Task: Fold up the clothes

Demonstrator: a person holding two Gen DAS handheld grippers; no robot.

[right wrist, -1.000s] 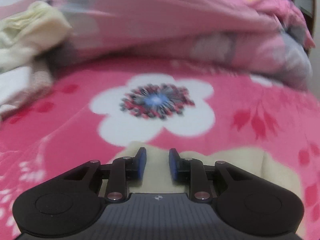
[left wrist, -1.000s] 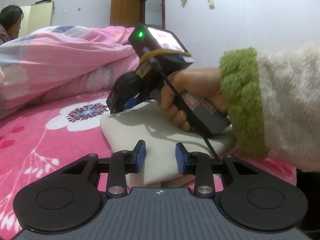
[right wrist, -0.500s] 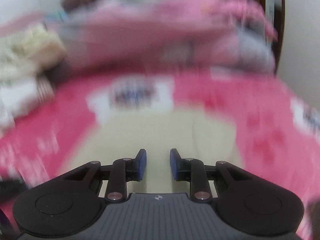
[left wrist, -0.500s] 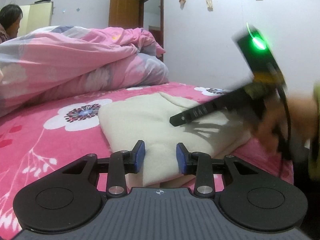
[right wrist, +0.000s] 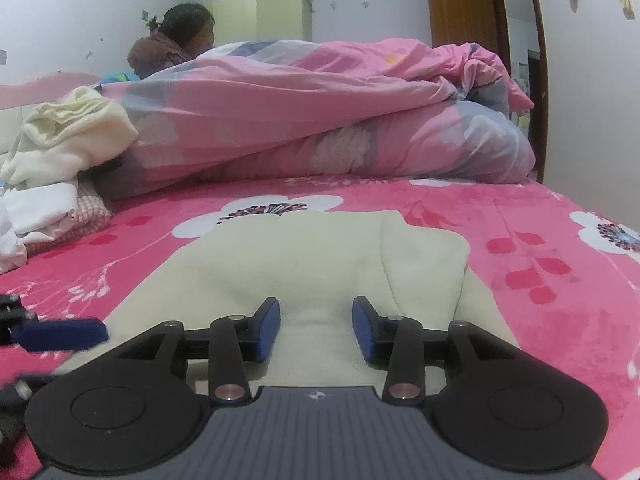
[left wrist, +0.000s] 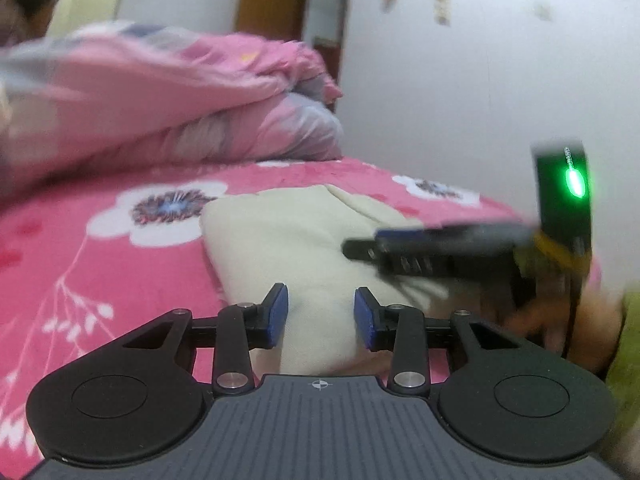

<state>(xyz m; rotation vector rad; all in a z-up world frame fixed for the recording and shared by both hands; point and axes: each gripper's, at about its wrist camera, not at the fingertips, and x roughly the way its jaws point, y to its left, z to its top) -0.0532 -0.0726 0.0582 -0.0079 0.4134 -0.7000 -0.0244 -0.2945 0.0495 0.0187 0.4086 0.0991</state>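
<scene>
The cream garment [right wrist: 320,264] lies on the pink flowered bedspread [right wrist: 560,248], already folded into a compact shape with one flap laid over at its right side. The right gripper [right wrist: 316,328] hovers low over its near edge; its jaws have just been opening and hold nothing. The left gripper [left wrist: 320,316] is also released, its pads apart above the cloth. A heap of unfolded clothes [right wrist: 60,152] waits at the left, so more folding probably remains.

open bedspread [right wrist: 540,240] right, duvet [right wrist: 320,120] blocking behind
</scene>
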